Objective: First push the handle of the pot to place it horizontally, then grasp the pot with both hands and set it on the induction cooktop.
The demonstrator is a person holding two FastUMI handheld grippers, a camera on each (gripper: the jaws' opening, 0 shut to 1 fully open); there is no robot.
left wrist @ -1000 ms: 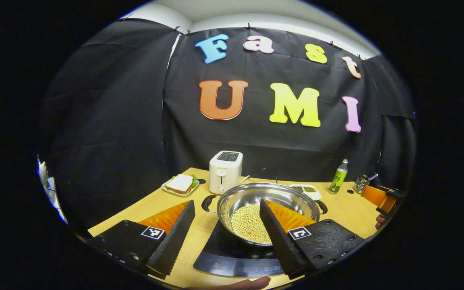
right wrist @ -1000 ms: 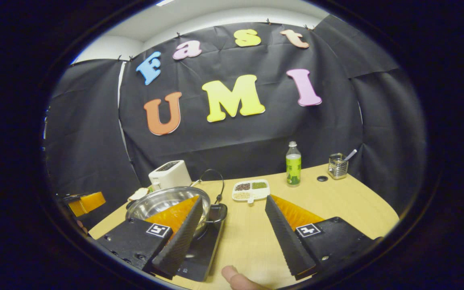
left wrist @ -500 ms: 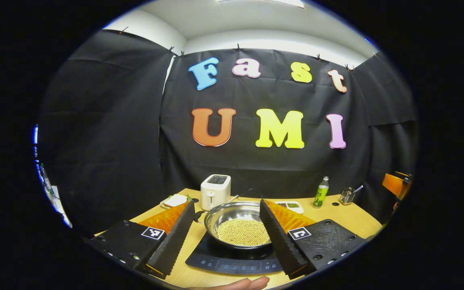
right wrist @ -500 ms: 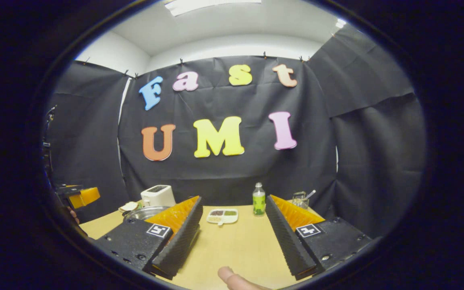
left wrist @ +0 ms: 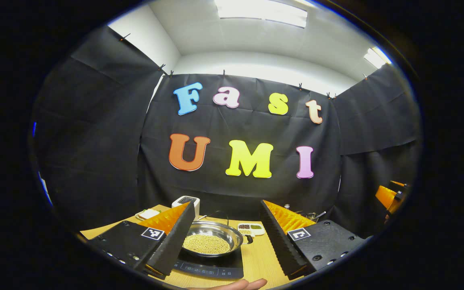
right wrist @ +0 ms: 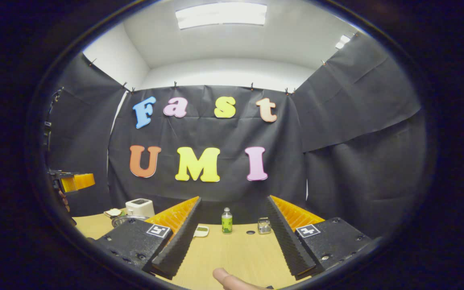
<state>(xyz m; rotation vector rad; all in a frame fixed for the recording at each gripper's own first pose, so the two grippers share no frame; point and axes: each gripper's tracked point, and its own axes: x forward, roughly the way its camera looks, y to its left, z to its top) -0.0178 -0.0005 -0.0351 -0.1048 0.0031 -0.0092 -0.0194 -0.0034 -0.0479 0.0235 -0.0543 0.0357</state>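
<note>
Left gripper (left wrist: pixel 226 237): fingers spread wide, holding nothing, raised well back from the pot.
Right gripper (right wrist: pixel 232 237): fingers apart and empty, over bare tabletop (right wrist: pixel 236 253) near the front edge.
Pot (left wrist: pixel 212 241): sits on the induction cooktop (left wrist: pixel 212 269), beans inside, one side handle (left wrist: pixel 248 240) visible on its right.
Step in hand: judged to be the retreat after placement; the pot looks set.
Doing it well: draw both grippers straight back and level, open, clear of the rim and handles.
Beyond: toaster (left wrist: pixel 186 201) and divided dish (left wrist: pixel 251 228) toward the tabletop's far edge.
</note>
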